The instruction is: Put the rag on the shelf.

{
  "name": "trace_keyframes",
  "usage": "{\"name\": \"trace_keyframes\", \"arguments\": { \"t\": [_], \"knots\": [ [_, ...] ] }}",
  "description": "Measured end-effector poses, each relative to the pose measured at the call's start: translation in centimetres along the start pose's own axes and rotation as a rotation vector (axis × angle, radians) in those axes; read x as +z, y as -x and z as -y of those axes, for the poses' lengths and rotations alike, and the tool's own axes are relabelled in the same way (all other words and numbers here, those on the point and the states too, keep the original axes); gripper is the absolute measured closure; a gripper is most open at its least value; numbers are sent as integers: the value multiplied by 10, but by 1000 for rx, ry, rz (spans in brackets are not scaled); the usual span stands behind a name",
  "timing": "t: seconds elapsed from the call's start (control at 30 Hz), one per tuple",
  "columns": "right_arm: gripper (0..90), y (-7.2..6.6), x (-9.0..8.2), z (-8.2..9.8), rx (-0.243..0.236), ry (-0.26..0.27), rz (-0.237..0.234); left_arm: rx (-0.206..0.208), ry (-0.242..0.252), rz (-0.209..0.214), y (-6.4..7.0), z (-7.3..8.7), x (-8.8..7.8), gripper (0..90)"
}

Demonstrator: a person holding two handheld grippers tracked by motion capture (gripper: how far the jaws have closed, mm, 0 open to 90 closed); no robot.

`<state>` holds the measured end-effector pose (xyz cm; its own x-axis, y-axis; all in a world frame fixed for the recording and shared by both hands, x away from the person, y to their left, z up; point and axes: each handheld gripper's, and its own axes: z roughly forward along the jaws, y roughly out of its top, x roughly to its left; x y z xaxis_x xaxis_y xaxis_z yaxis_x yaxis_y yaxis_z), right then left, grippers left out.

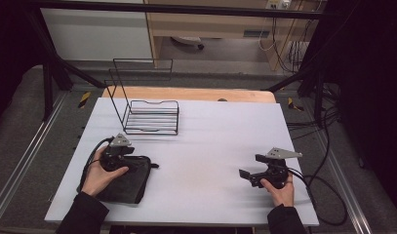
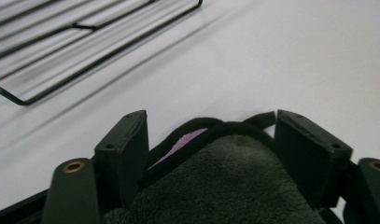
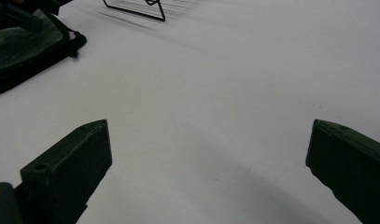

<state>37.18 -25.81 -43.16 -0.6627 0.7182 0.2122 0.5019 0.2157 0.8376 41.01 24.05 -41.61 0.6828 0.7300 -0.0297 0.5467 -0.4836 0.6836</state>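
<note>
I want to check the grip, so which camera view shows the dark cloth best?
The left gripper view: the dark cloth lies close up between the left gripper jaws, fuzzy, with a black hem. The high view shows its whole outline under that hand; the right gripper view shows one far corner.

The white worktop (image 1: 210, 146) sits on a pale wooden board (image 1: 186, 93) whose far edge shows beyond it. Around the worktop lies dark grey floor (image 1: 20, 141), with metal rails (image 1: 25, 161) running along both sides. Black frame bars (image 1: 54, 63) rise left and right of the worktop and cross above its far side. Beyond the worktop stand a white panel (image 1: 96, 34) and light wooden furniture (image 1: 210, 24). Black cables (image 1: 288, 48) hang to the right of that furniture. The light is dim and even.
</note>
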Motion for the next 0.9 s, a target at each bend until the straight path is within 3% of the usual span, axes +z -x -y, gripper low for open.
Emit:
{"name": "trace_keyframes", "arguments": {
  "t": [0.2,0.3,0.47,0.73,0.9],
  "knots": [
    [10,0,1,0,1,-7,1,-24,-44,27,-9,3,15,360],
    [11,0,1,0,-4,-7,0,-17,-56,38,-10,3,21,369],
    [12,0,2,1,-7,-8,-2,-24,-62,67,-13,5,23,385],
    [12,0,2,1,-3,-12,-3,-27,-73,66,-10,6,24,423],
    [13,0,3,1,-7,-14,-4,-34,-87,86,-9,5,23,517]
  ]
}}
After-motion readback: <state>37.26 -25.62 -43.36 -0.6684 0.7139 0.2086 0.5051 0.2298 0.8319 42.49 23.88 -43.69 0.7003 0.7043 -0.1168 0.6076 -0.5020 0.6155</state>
